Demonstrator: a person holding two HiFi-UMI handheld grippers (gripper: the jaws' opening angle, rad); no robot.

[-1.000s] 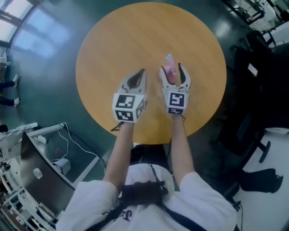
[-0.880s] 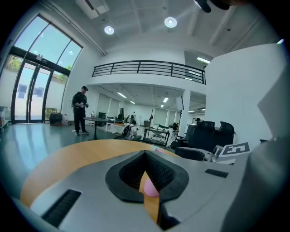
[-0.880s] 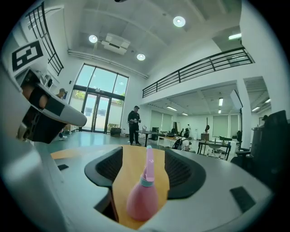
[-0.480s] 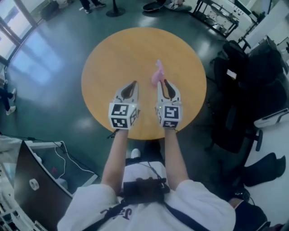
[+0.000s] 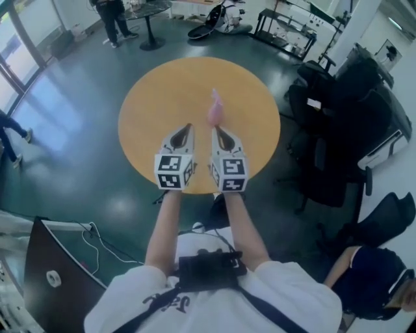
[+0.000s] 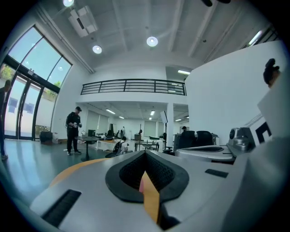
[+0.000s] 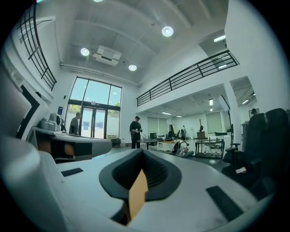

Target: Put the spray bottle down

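Note:
A pink spray bottle stands upright on the round wooden table, right of its middle. Both grippers hang side by side over the table's near edge, short of the bottle and apart from it. My right gripper points at the bottle from just behind it, its jaws closing together with nothing between them. My left gripper is shut and empty. In the left gripper view the shut gripper faces the hall, level. The right gripper view shows the right gripper the same way.
Black office chairs crowd the table's right side. A dark screen and cables lie on the floor at lower left. A person stands by a small far table, and another sits at lower right.
The right gripper, open around the bottle a second ago, has let go, drawn back toward me and closed. The left gripper drew back alongside it. The bottle stays standing on the table.

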